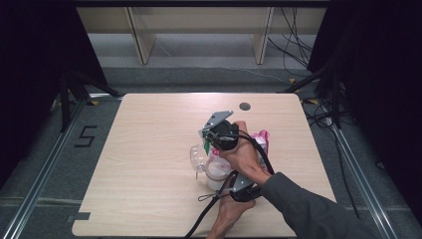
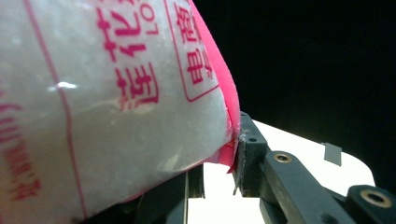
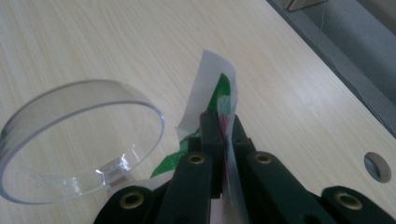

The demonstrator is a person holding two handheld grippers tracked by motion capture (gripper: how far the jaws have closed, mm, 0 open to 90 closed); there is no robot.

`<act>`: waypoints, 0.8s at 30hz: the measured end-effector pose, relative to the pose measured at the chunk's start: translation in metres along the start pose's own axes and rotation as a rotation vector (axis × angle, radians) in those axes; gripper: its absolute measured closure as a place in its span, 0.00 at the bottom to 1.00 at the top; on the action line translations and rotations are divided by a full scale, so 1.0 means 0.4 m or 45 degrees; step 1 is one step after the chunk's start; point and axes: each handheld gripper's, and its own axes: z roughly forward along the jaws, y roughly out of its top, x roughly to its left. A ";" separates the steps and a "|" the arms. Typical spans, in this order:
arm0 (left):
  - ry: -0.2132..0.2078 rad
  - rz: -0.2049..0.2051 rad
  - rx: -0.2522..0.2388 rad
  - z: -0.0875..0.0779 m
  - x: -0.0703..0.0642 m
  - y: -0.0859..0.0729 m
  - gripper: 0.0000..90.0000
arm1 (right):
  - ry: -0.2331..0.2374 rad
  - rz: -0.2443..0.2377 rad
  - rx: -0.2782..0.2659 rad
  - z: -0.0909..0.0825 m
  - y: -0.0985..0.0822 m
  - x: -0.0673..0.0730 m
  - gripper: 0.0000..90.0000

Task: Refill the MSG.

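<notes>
A white bag with pink print (image 2: 102,93) holds pale grains and lies pinched between the jaws of my left gripper (image 2: 215,163). In the high view that bag (image 1: 262,140) lies right of the hands, and the left gripper (image 1: 246,188) sits low beneath the crossed right forearm. My right gripper (image 3: 219,119) is shut on a thin white packet with green and red print (image 3: 217,86). From above, the right gripper (image 1: 206,145) points down at a clear jar (image 1: 217,172) with white contents. The jar's hinged clear lid (image 3: 79,140) stands open, beside the packet.
The wooden table (image 1: 149,149) has a round cable hole (image 1: 244,106) near its far edge, also seen as the hole (image 3: 377,166) from the right gripper. Black cables trail from both grippers toward the front edge. Dark curtains and metal frames flank the table.
</notes>
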 end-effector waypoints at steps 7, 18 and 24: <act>0.004 0.005 -0.003 0.000 0.002 0.000 0.85 | 0.007 0.011 0.010 0.002 0.001 0.001 1.00; 0.007 0.057 0.049 -0.012 0.018 0.002 0.85 | 0.019 0.001 0.027 0.009 0.008 0.006 1.00; 0.018 0.018 0.024 -0.008 0.016 0.002 0.85 | -0.003 -0.005 0.003 0.009 0.011 0.006 1.00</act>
